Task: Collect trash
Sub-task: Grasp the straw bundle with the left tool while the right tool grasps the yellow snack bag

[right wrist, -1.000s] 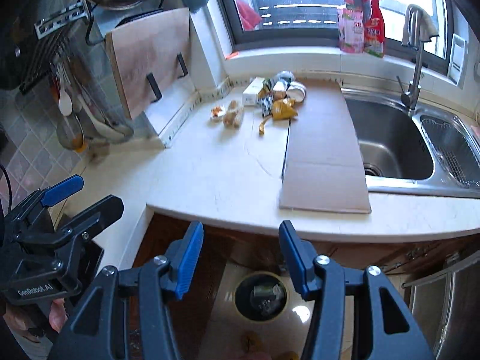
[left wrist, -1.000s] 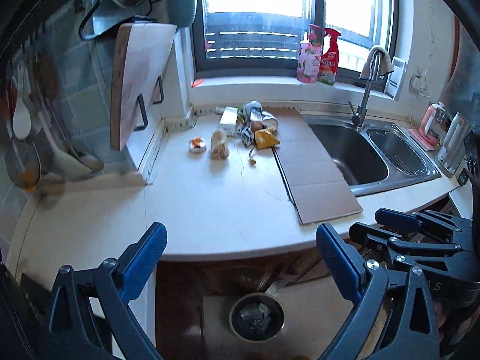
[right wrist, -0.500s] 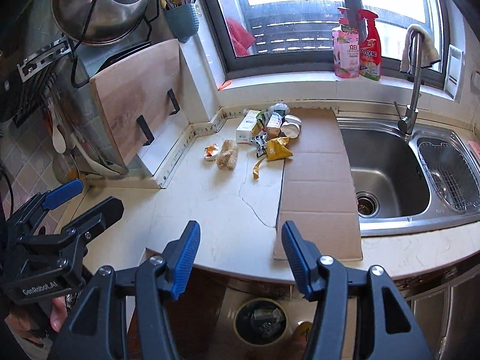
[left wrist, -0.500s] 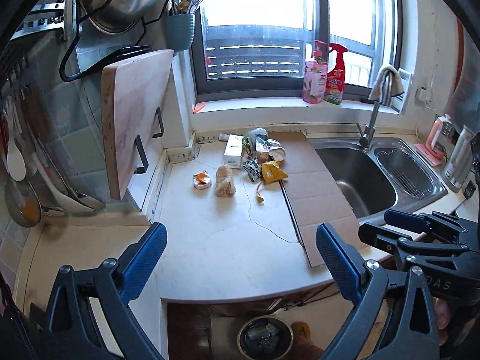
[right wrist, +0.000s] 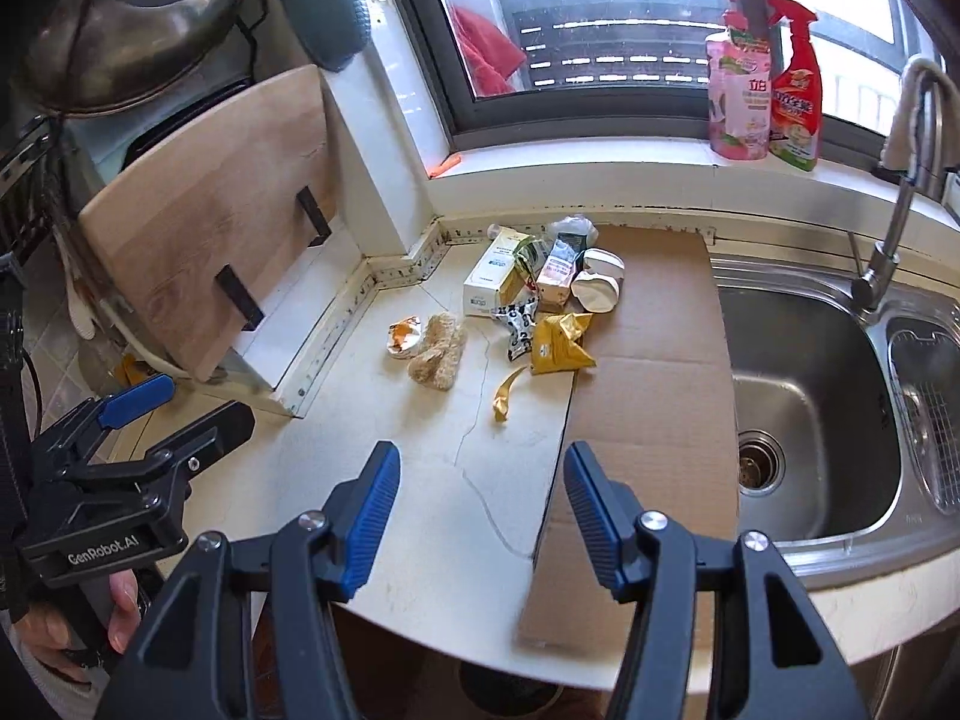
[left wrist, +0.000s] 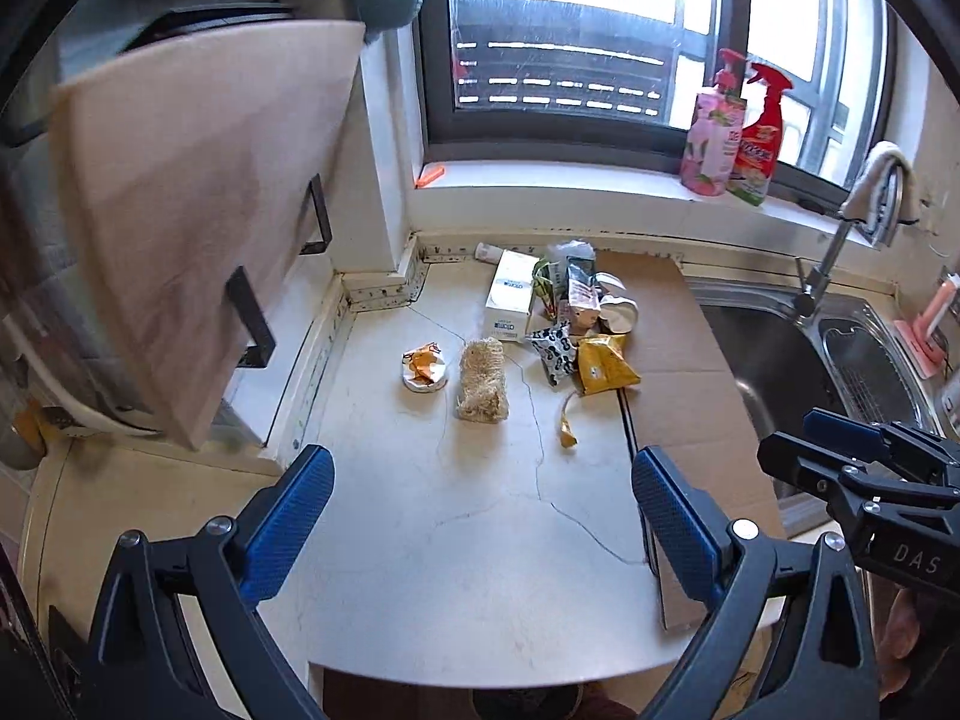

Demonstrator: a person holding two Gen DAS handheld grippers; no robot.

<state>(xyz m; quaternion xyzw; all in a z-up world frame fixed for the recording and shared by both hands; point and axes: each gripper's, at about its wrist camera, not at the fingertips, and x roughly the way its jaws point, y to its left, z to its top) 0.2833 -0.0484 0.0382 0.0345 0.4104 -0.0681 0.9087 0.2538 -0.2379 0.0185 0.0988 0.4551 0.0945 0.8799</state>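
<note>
Both grippers w/ jaws apart, holding nothing: left gripper and right gripper are hovering over the white cracked countertop, facing the crumpled wrapper-and-carton trash pile by the back wall, prob. lining up a first grab.

Printed on the left gripper body: "GenRobot.AI", white on black. On the right gripper body: "DAS", the rest hidden. The pink bottle on the windowsill shows Chinese characters "立白"; other packaging print is too small to read.
</note>
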